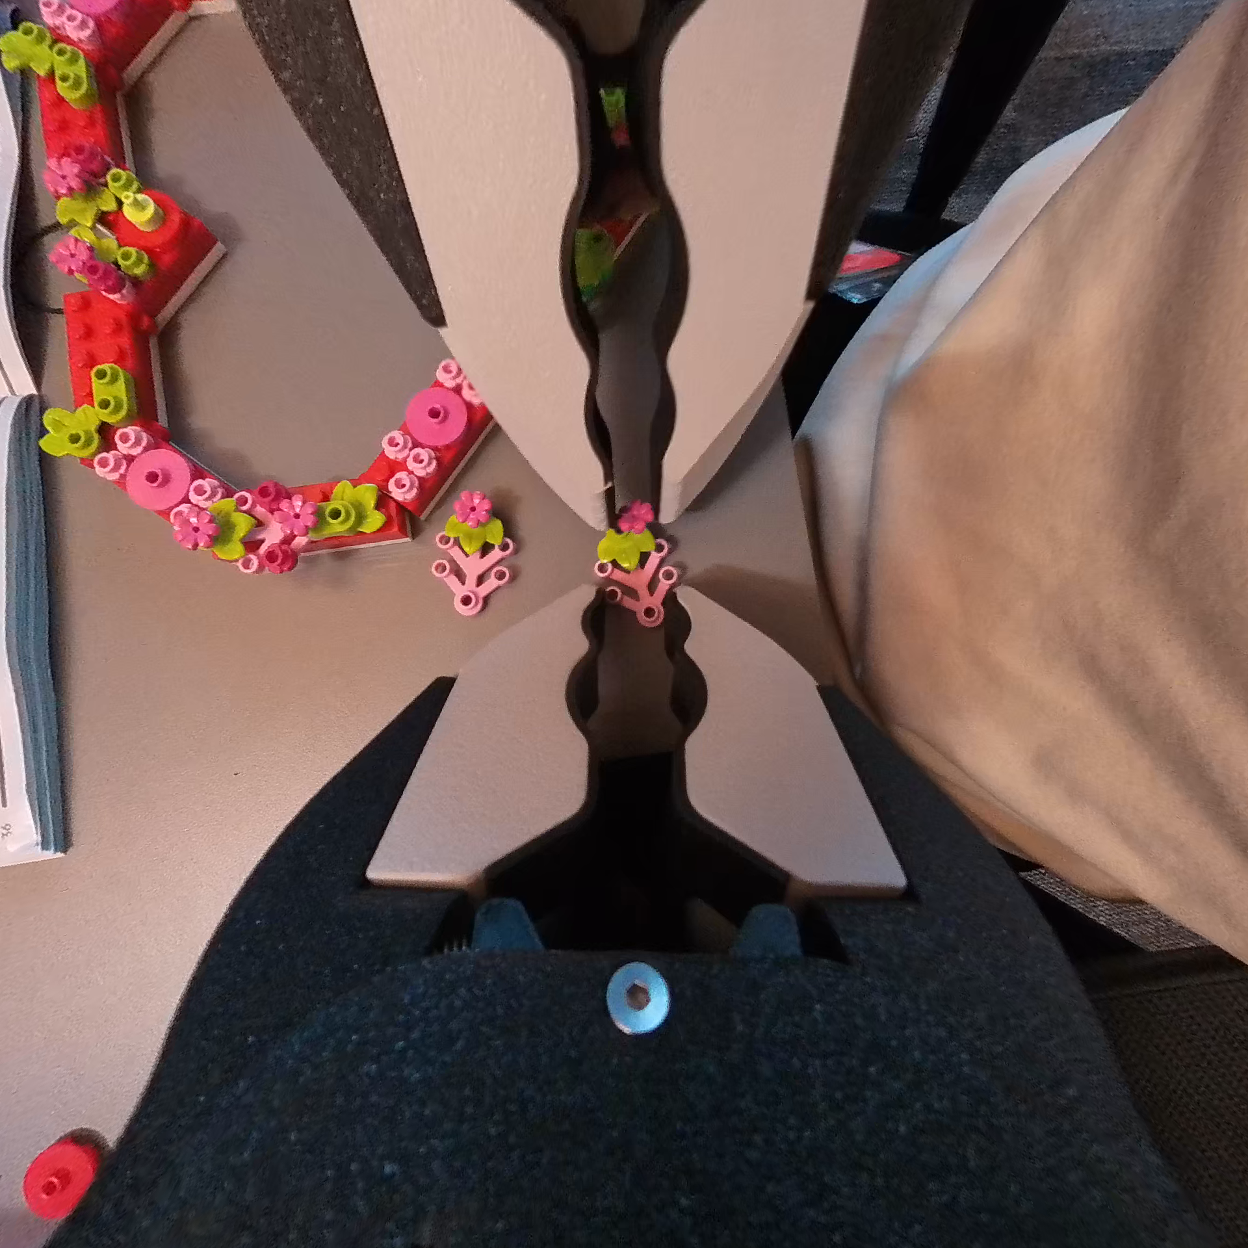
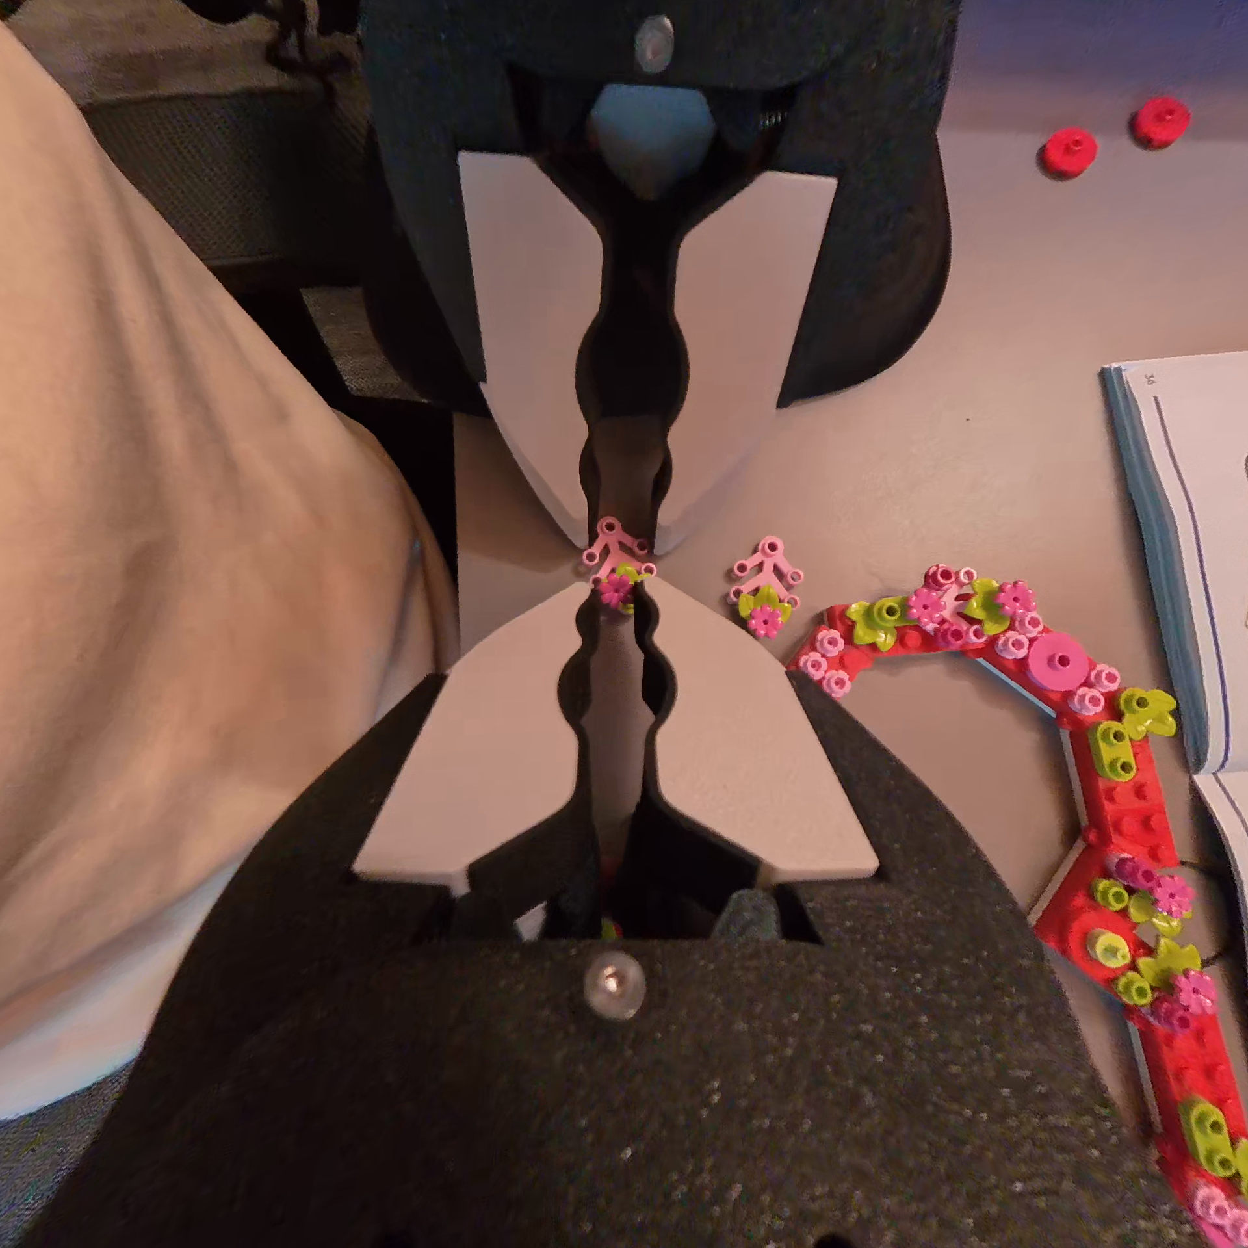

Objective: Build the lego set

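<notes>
A small sprig (image 1: 638, 581) of a pink branch piece, lime leaf and magenta flower (image 1: 636, 516) is held between both grippers above the grey table. My left gripper (image 1: 635, 594) is shut on the pink branch end. My right gripper (image 2: 613, 591) faces it tip to tip and is shut on the flower (image 2: 614, 589) and leaf end. The right gripper also shows in the left wrist view (image 1: 635, 523). A second, matching sprig (image 1: 473, 560) lies on the table beside them. The red ring frame (image 1: 108, 351) with flowers and leaves lies to the left of it.
An open instruction booklet (image 1: 27, 608) lies beyond the ring, also in the right wrist view (image 2: 1188, 540). Loose red round pieces (image 2: 1067, 152) lie on the table (image 1: 304, 675). A person's beige clothing (image 1: 1047, 540) fills the side past the table edge. Less than 4 cm separates the two grippers' tips.
</notes>
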Demonstrator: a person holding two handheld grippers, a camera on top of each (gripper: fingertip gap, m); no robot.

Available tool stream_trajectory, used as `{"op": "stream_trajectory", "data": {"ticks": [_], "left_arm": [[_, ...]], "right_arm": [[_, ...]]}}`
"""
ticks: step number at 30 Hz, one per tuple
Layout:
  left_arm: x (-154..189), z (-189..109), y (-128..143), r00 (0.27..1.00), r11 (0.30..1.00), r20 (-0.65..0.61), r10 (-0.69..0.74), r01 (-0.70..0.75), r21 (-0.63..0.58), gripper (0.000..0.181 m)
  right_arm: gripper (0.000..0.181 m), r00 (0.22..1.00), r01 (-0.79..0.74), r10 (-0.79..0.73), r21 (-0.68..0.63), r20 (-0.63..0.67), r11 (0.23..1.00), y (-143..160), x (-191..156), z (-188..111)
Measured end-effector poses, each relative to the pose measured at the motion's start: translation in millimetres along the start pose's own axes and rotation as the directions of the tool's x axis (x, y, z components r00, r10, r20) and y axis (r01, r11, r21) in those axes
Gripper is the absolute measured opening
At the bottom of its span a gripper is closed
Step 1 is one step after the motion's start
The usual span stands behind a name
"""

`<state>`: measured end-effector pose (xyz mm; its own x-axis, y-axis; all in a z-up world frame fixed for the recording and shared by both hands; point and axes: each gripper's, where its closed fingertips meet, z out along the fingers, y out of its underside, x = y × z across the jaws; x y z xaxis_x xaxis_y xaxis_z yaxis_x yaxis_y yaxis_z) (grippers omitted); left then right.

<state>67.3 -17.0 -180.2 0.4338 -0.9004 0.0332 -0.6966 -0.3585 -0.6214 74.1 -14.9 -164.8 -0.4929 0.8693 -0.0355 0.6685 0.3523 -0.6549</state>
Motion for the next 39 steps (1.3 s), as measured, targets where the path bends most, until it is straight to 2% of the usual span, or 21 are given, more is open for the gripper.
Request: {"op": "stream_trajectory", "data": {"ticks": [8,14,23,32,39], "left_arm": [[1.5,-1.2,0.9,1.0,1.0,0.01,0.027,-0.027,-0.003,0.018],[7.1,-7.2,-4.5,0.999,0.998,0.013,0.03,-0.031,0.051,0.035],[-3.4,0.5,-2.6,0.997,1.0,0.077,-0.002,0.001,0.012,0.021],[-3.1,1.0,-2.1,0.998,1.0,0.053,-0.021,0.02,0.008,0.021],[-2.6,1.2,-2.2,0.999,1.0,0.037,-0.025,0.025,0.008,0.021]], "right_arm": [[0.009,1.0,-0.013,0.013,-0.014,-0.002,1.0,4.9,5.5,-2.0],[0.009,1.0,-0.016,0.015,-0.021,-0.008,1.0,6.7,4.3,-1.9],[0.009,1.0,-0.017,0.017,-0.016,-0.008,1.0,7.9,1.9,-2.3],[0.009,1.0,-0.025,0.026,0.03,-0.011,0.999,3.8,5.7,-0.5],[0.009,0.999,0.016,-0.017,-0.026,-0.039,1.0,4.4,7.9,1.1]]}}
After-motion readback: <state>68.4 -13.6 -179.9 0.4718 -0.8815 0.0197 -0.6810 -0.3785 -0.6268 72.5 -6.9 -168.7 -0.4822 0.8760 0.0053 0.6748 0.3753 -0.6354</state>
